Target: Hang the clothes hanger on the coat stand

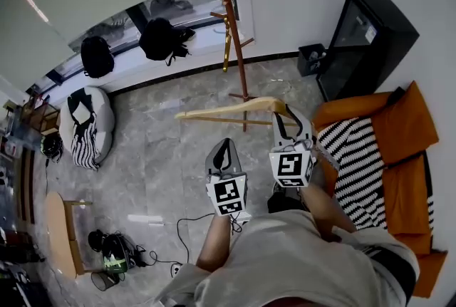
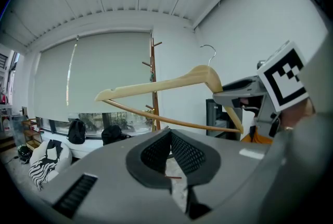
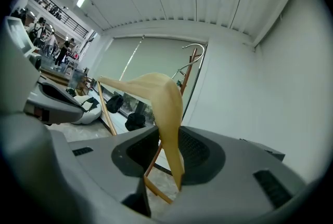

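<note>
A pale wooden clothes hanger (image 1: 228, 110) with a metal hook (image 3: 192, 54) hangs level in the air in front of the brown coat stand (image 1: 231, 28). My right gripper (image 1: 288, 119) is shut on the hanger's right arm (image 3: 169, 114), near its end. In the right gripper view the wood runs up between the two pads. My left gripper (image 1: 223, 150) floats below the hanger, shut with nothing in it. From the left gripper view the hanger (image 2: 171, 82) crosses in front of the stand (image 2: 154, 82), apart from the left gripper (image 2: 169, 153).
A black cabinet (image 1: 363, 42) stands at the right wall, and below it an orange sofa (image 1: 406, 156) with a striped blanket. Two black backpacks (image 1: 162, 38) sit on the window sill. A beanbag (image 1: 85, 124) lies at the left, and a cable (image 1: 185, 227) runs over the floor.
</note>
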